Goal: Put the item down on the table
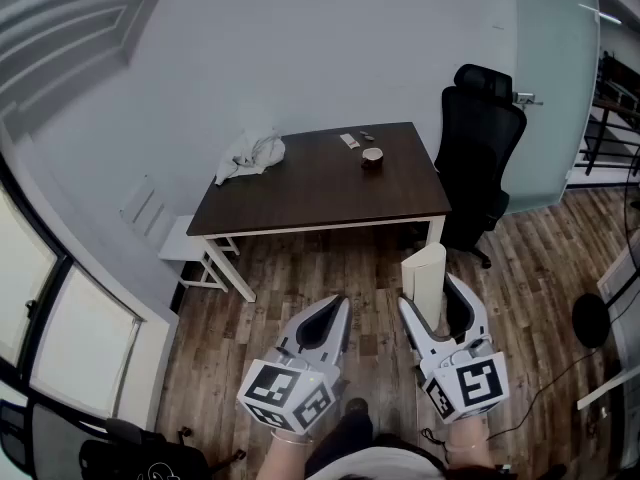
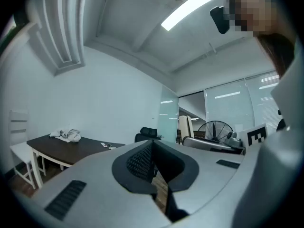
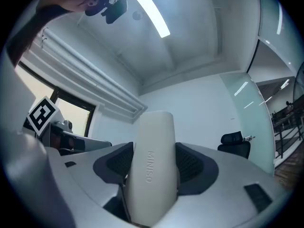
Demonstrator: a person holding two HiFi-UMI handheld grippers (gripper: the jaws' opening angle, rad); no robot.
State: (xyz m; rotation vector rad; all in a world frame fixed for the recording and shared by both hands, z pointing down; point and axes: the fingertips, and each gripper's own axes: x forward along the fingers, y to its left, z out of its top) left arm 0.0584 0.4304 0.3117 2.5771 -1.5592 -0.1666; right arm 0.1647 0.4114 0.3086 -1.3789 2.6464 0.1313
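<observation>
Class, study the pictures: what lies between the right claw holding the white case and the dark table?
Only bare wooden floor lies between the right claw, shut on the white case, and the table. The head view shows this.

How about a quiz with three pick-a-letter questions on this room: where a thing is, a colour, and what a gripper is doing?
1. Where is the cloth?
A. on the floor
B. on the table, at its far left corner
C. on a shelf

2. What colour is the chair?
A. black
B. red
C. yellow

3. What is the right gripper doing?
A. open and empty
B. pinching a pen
C. gripping a white item

Answers:
1 B: the head view shows it crumpled on that corner.
2 A: its back and seat are black.
3 C: the right gripper view shows both pads against the item's sides.
</observation>
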